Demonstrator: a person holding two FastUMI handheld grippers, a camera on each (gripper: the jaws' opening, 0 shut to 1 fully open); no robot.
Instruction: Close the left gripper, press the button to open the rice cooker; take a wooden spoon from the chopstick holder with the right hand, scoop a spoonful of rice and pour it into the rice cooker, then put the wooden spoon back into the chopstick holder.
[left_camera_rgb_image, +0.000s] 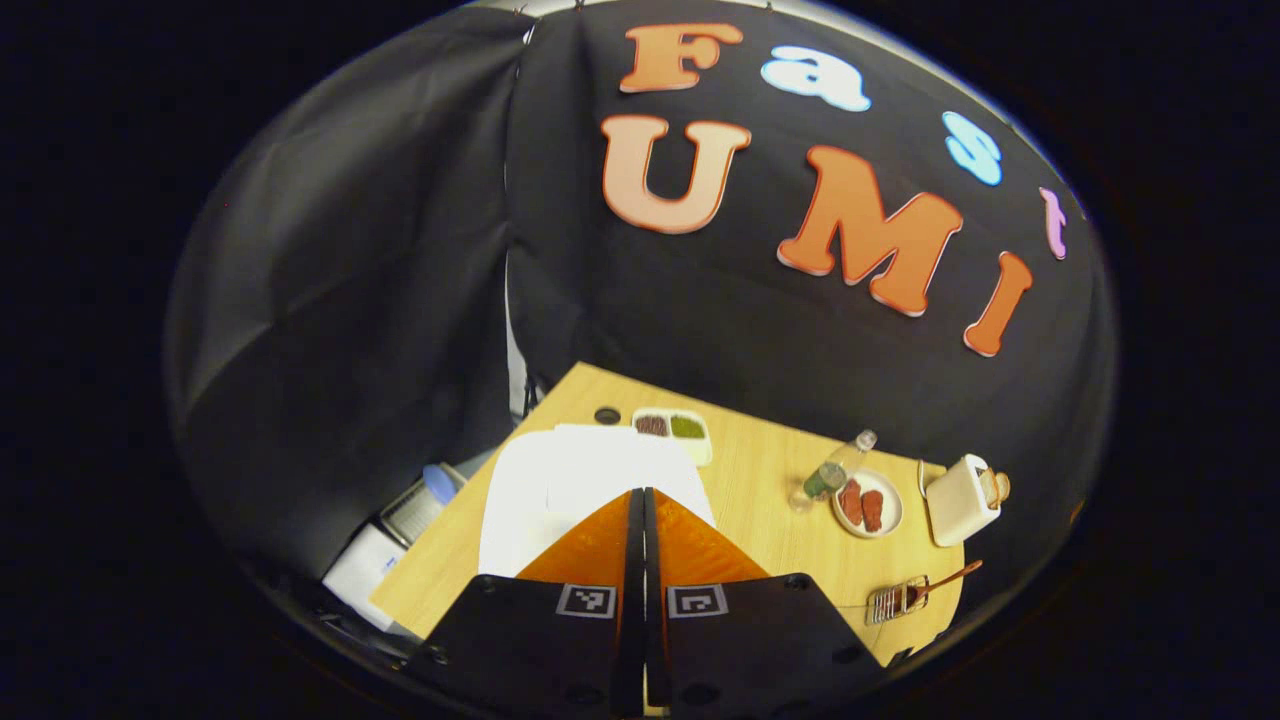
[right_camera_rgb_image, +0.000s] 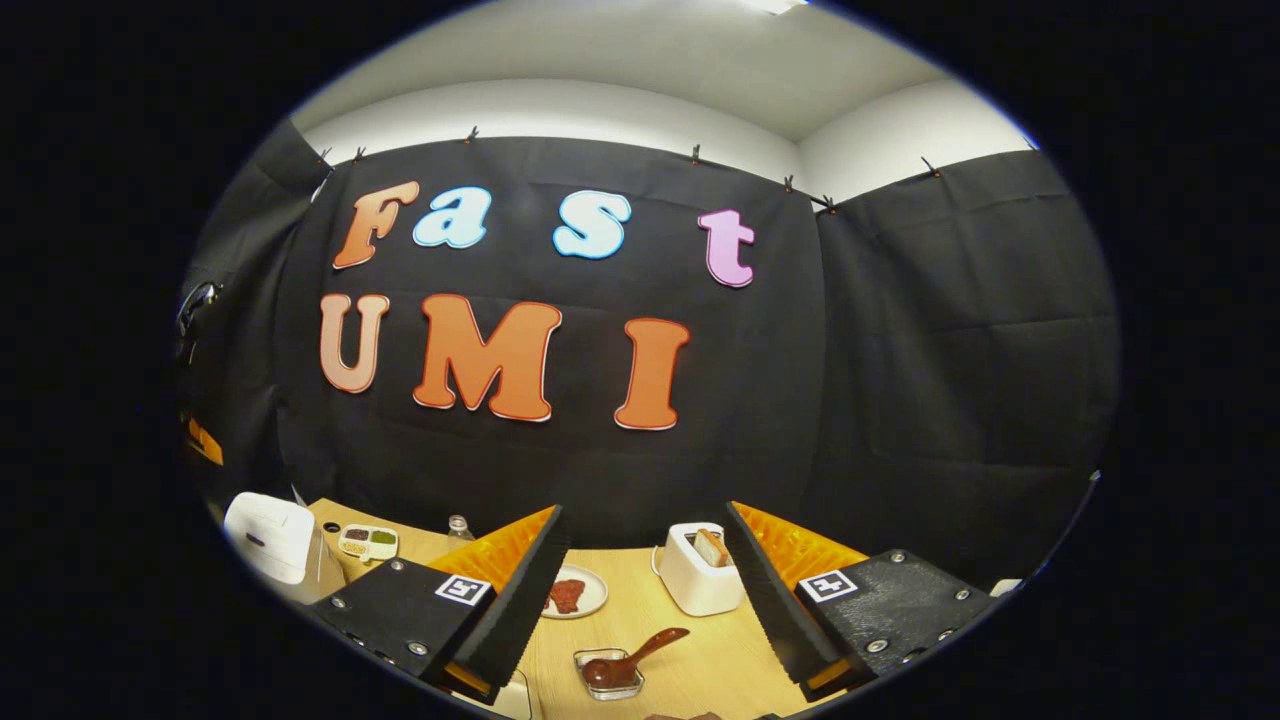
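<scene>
In the left gripper view my left gripper (left_camera_rgb_image: 643, 497) is shut, fingers pressed together with nothing between them, just above the top of the white rice cooker (left_camera_rgb_image: 560, 480). The cooker (right_camera_rgb_image: 268, 535) stands at the table's left end with its lid down. A brown wooden spoon (right_camera_rgb_image: 640, 652) lies with its bowl in a small clear holder (right_camera_rgb_image: 603, 681) near the front of the table, its handle pointing up to the right. My right gripper (right_camera_rgb_image: 643, 515) hangs open above the table, well back from the spoon. The spoon (left_camera_rgb_image: 945, 582) and holder (left_camera_rgb_image: 893, 602) also sit at the table's right.
On the wooden table (right_camera_rgb_image: 700, 660) stand a white toaster (right_camera_rgb_image: 697, 580) with bread in it, a plate of red meat (right_camera_rgb_image: 575, 593), a clear bottle (left_camera_rgb_image: 835, 470) and a divided dish of sauces (left_camera_rgb_image: 672, 428). White boxes (left_camera_rgb_image: 365, 570) lie beyond the table's left edge.
</scene>
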